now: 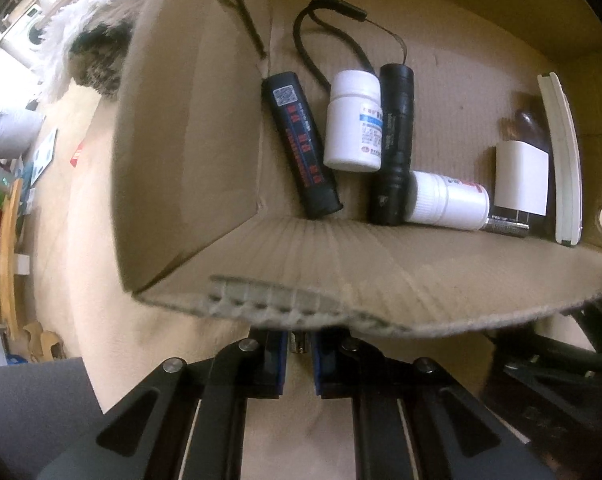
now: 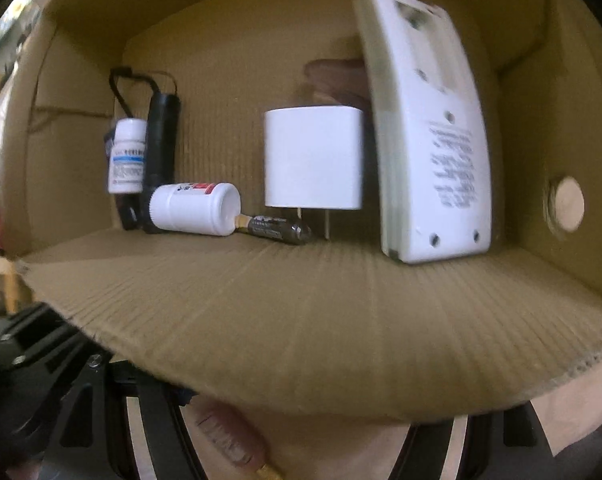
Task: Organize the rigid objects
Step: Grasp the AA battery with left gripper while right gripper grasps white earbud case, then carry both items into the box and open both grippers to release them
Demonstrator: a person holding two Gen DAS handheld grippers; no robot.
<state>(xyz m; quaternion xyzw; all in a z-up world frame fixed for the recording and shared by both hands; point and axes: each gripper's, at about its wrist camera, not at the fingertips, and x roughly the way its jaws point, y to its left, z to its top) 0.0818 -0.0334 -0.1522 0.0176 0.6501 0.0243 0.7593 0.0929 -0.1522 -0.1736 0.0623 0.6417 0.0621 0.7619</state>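
Left gripper (image 1: 299, 354) is clamped tight just outside the cardboard box (image 1: 341, 264), and between its blue pads sits a small metal-tipped thing, mostly hidden under the box's near flap, so what it is can't be called from here. Right gripper (image 2: 289, 440) hangs over the same flap with its jaws wide, tips hidden under the cardboard; a pinkish battery (image 2: 229, 440) lies on the surface between its arms, not pinched by anything.

Out past the flap, the box is already filling up. Along the near wall lie a black stick with red print (image 1: 301, 148), a white pill bottle (image 1: 353, 124), a black flashlight (image 1: 395, 144) with its strap looped behind, a second white bottle (image 1: 447, 200) on its side, and a dark battery (image 2: 277, 229) touching that bottle's end. Beyond those sit a white plug adapter (image 2: 313, 158), a brown bottle (image 1: 531, 120) behind it, and a white remote (image 2: 429, 128) leaning near the side wall.

Risks now: the flap overhangs both tools, so lifting straight could catch its edge and jolt the box, toppling that leaning remote. A thin, round catch could also slip from the left pads.
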